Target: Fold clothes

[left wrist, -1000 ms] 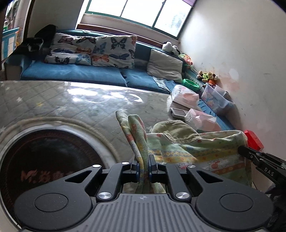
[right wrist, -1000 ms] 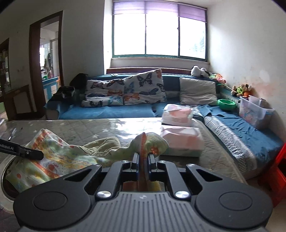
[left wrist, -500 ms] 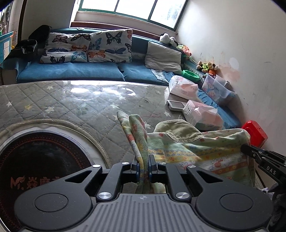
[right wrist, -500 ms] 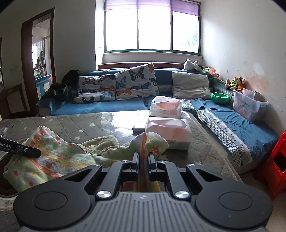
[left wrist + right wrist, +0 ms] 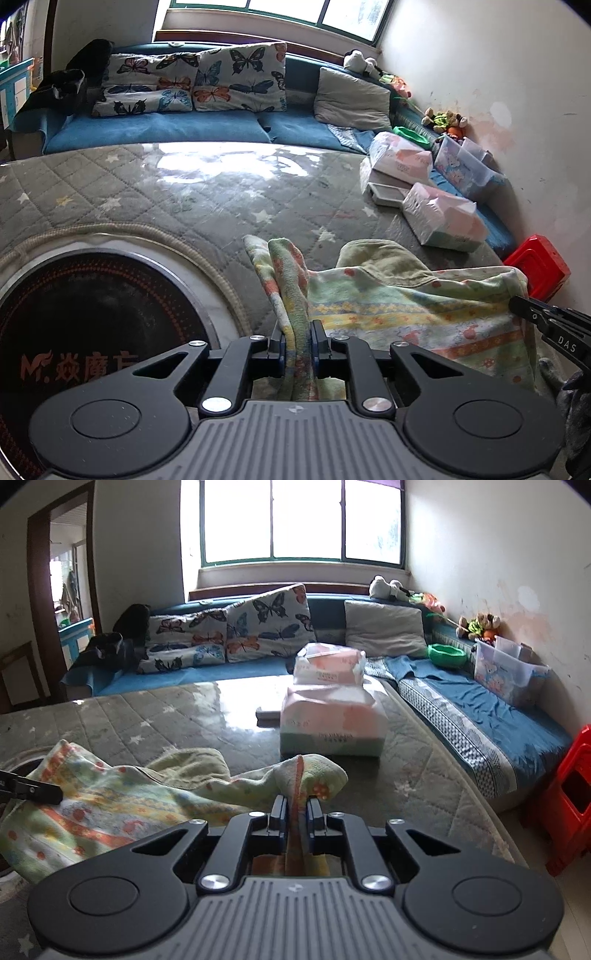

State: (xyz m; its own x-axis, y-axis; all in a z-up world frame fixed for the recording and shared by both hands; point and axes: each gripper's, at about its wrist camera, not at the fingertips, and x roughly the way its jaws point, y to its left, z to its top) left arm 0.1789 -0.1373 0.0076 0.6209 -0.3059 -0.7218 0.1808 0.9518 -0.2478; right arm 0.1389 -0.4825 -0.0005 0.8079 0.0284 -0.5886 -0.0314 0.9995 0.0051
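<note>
Left gripper (image 5: 296, 334) and right gripper (image 5: 296, 808) are each clamping a corner of the patterned garment (image 5: 406, 310), spreading it above the bench (image 5: 221, 192) for folding.

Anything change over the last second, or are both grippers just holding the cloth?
Both grippers carried the cloth forward over the table: the tissue packs and sofa loom closer, and more tabletop shows. The left gripper and right gripper stayed clamped on their corners; nothing was released.
</note>
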